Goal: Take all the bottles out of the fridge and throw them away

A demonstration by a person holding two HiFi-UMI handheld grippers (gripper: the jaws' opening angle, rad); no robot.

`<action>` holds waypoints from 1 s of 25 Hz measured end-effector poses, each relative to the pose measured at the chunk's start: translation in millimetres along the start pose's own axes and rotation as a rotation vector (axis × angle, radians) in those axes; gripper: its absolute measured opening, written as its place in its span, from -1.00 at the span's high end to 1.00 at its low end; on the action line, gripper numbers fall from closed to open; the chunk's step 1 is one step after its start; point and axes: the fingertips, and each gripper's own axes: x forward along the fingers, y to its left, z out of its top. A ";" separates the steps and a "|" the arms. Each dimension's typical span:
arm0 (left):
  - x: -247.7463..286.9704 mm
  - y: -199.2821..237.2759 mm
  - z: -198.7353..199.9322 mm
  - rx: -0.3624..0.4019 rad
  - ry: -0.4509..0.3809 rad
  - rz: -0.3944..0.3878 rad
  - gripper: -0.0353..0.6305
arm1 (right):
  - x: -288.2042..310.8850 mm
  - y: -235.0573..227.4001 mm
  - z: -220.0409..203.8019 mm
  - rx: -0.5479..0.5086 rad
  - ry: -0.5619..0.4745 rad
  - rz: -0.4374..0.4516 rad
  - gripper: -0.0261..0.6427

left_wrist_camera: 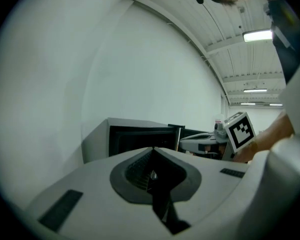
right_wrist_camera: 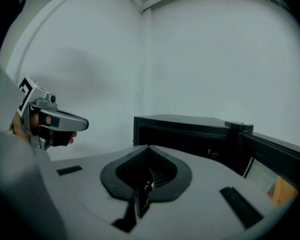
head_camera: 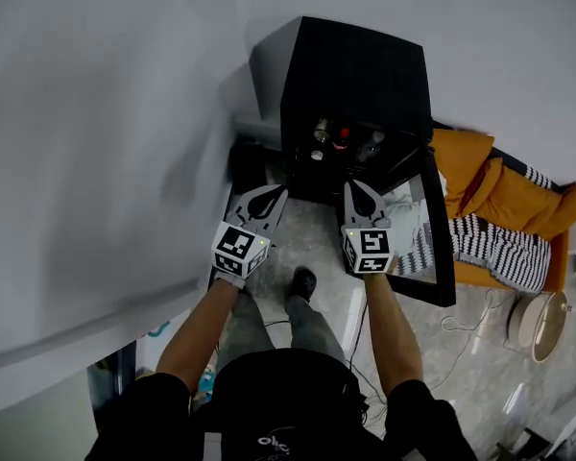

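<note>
Bottles [head_camera: 342, 143] ahead of right claw [head_camera: 359, 186]

Both grippers held out, jaws closed, nothing in either.

My grey plastic left gripper [head_camera: 265, 198] and grey plastic right gripper [head_camera: 362, 198] reach forward side by side, apart from one another, each carrying a black-and-white marker cube [head_camera: 238, 248] at its rear, above my hand. In the left gripper view my dark ribbed pads [left_wrist_camera: 138, 170] meet at the tip with nothing between them. The right gripper view shows the same: jaws together and empty. My bare left forearm [head_camera: 194, 332] and bare right forearm [head_camera: 392, 329] stretch ahead from short black sleeves [head_camera: 144, 401], elbows nearly straight, both angled slightly inward.
</note>
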 end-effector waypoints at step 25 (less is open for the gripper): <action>69.6 55.0 -118.6 0.011 0.047 -0.090 0.88 | 89.5 1.1 -99.2 0.043 -0.036 -0.079 0.91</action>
